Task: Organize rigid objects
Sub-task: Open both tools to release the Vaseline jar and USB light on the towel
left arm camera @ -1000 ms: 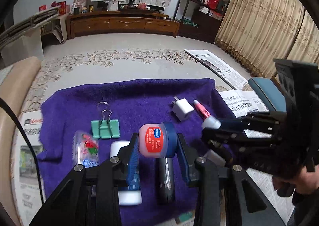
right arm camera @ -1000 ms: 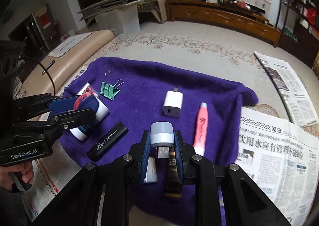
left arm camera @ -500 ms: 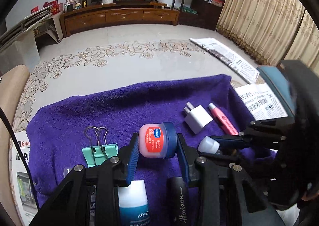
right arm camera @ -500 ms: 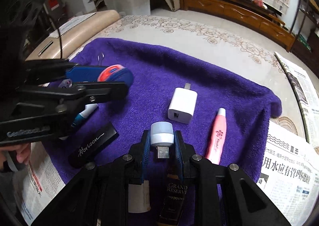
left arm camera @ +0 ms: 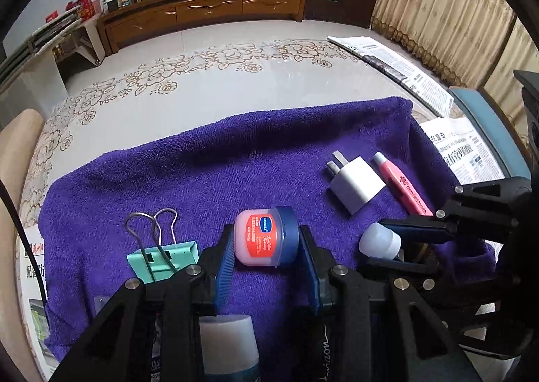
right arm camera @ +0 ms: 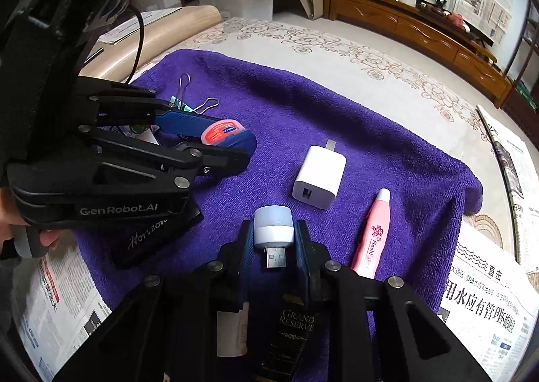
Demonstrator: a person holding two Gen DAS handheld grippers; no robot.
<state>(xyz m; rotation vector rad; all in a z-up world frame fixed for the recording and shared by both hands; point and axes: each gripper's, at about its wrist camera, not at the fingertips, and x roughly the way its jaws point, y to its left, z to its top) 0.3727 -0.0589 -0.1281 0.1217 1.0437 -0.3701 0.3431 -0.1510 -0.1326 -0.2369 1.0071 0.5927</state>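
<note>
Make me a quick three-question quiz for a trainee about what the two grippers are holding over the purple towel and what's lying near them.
1. True or false: the left gripper is shut on a small jar with a blue lid.
2. What does the right gripper hold? A) USB night light B) white charger C) pink pen
3. Fill in: on the purple towel, the white charger lies between the held jar and the pink ____.

Key: 1 true; 2 A; 3 pen.
</note>
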